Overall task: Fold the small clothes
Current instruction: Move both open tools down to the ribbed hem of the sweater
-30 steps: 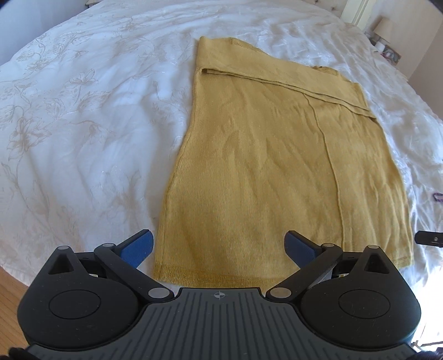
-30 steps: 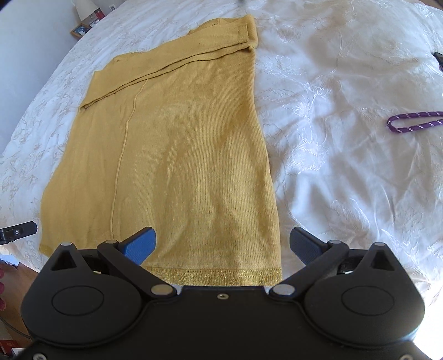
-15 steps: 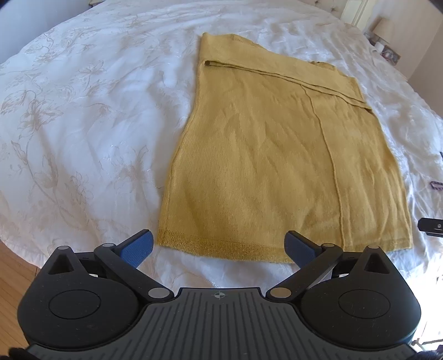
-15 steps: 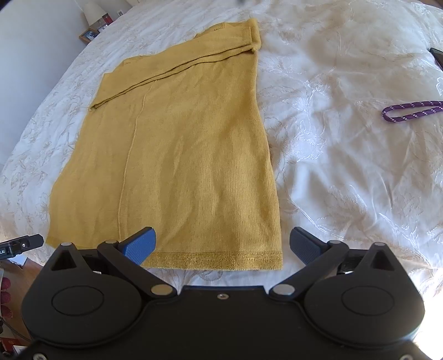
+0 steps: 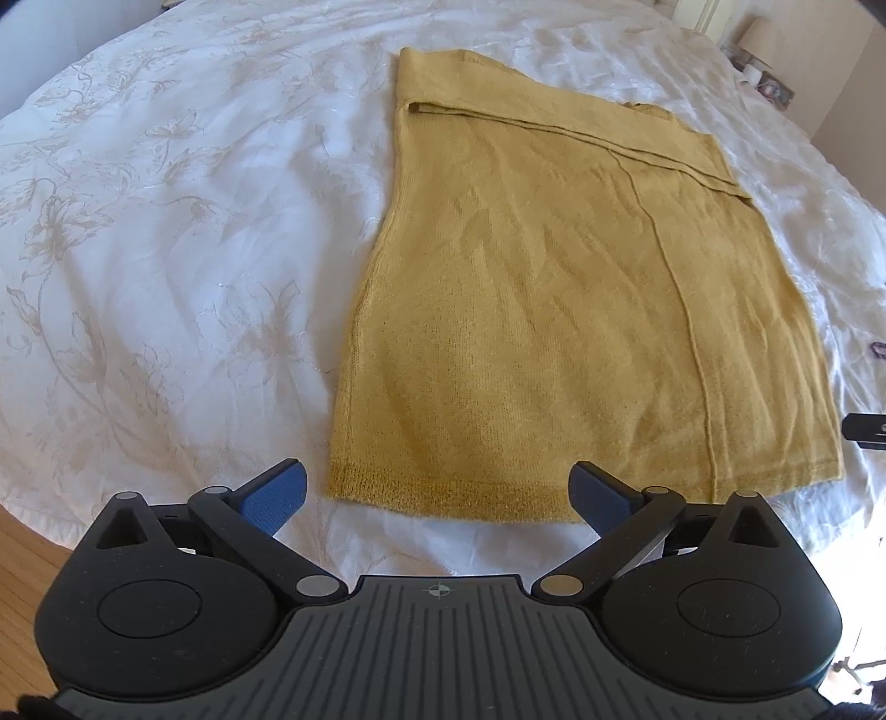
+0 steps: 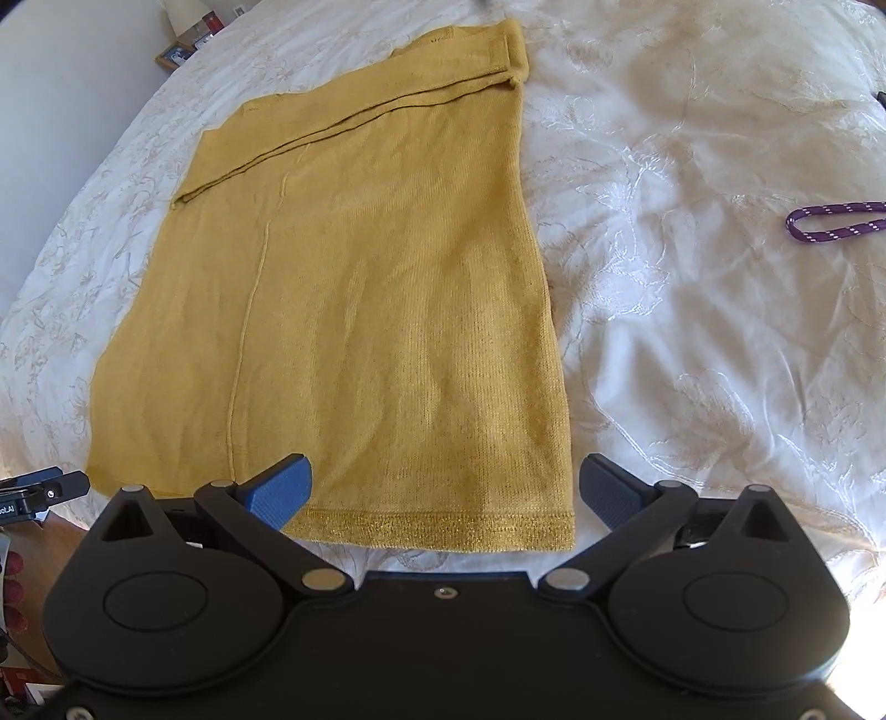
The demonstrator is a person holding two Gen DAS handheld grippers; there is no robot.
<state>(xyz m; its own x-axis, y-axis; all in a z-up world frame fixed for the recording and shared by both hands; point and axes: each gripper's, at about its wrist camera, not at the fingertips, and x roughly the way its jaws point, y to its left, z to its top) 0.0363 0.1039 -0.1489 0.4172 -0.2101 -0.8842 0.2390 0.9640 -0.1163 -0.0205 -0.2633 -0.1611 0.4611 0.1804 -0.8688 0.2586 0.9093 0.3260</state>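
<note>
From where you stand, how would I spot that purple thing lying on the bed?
Start at the big white bedspread with its pale flower embroidery. A mustard-yellow knit garment lies flat on it; look to the right of that garment, across bare bedspread. There lies the purple cord, a thin loop flecked with white, apart from the garment and the only dark, narrow thing on that side.

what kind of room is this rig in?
Most likely a bedroom: the mustard knit garment lies on a bed with a white floral-embroidered bedspread, and a lamp stands beside the bed by the wall.
</note>
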